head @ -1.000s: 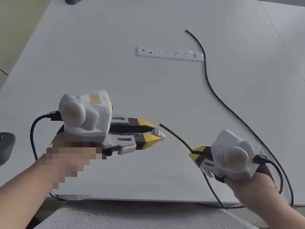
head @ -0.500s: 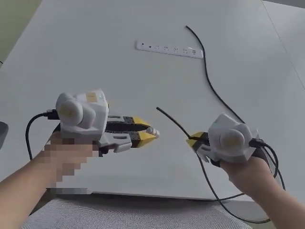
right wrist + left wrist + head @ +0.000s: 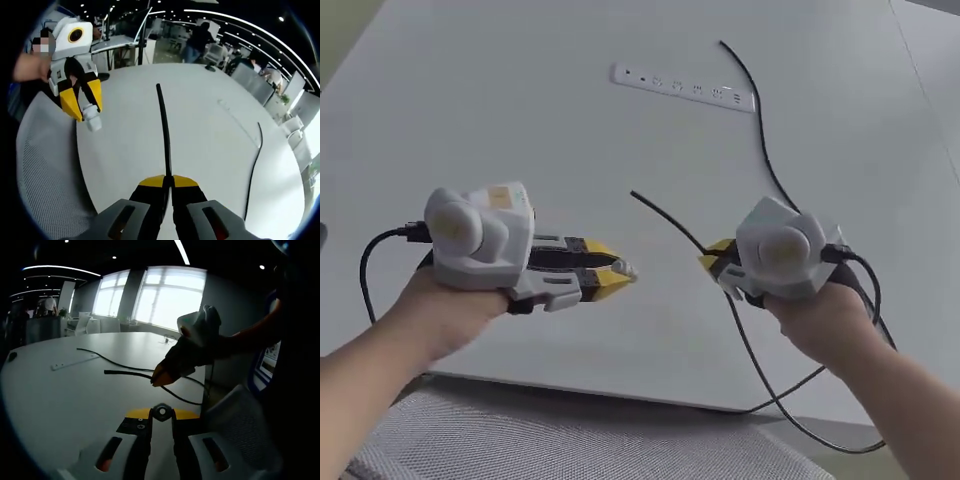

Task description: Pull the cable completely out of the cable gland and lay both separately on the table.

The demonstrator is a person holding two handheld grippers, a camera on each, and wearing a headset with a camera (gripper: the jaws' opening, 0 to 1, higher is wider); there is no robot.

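Pale grey plastic cable gland and thin black cable are held apart, one in each gripper.

The left gripper, with yellow-tipped jaws, pinches the cable gland at its very tips over the near part of the white table. The right gripper, near it on the right, has its jaws pressed together on the cable. The free end of the cable juts from that grip toward the far left, in the air, with a clear gap between it and the gland. The rest of the cable trails down behind the gripper, past the near table edge. On the far side of the table lies a long white power strip. A second black cord runs from beside it toward the near right.
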